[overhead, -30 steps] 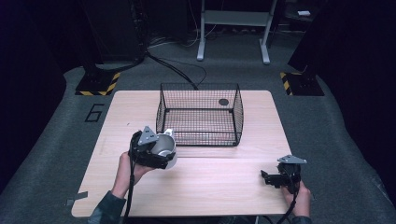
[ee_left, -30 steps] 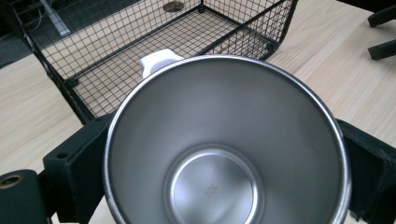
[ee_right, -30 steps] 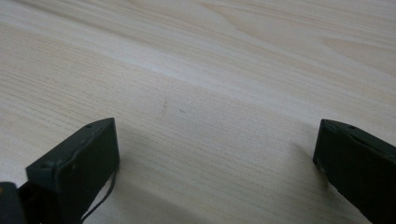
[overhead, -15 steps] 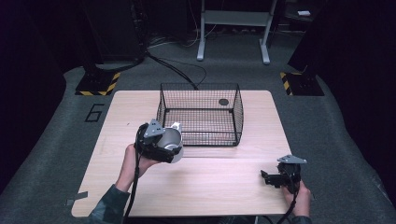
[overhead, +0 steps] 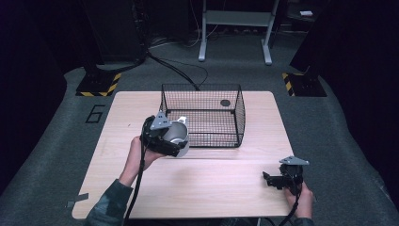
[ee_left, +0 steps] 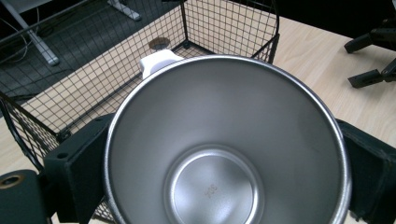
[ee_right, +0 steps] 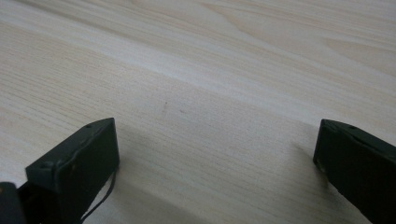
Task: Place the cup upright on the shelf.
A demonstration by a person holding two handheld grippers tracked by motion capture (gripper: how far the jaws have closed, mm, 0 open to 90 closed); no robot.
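Left gripper (overhead: pixel 175 140), fingers clamped on a steel cup (ee_left: pixel 224 149), holds it above the desk (overhead: pixel 211 188) just beside the wire basket (overhead: pixel 202 115). Right gripper (overhead: pixel 277 180), fingers spread, rests near the desk's front edge.

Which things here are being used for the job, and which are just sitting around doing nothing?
Being used:
left gripper, shut on the steel cup
steel cup, held just outside the basket
wire basket, close by

Just sitting around:
right gripper, open, near the table
small dark disc in the basket

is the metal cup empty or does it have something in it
Empty: the left gripper view looks straight into the metal cup and shows its bare steel bottom.
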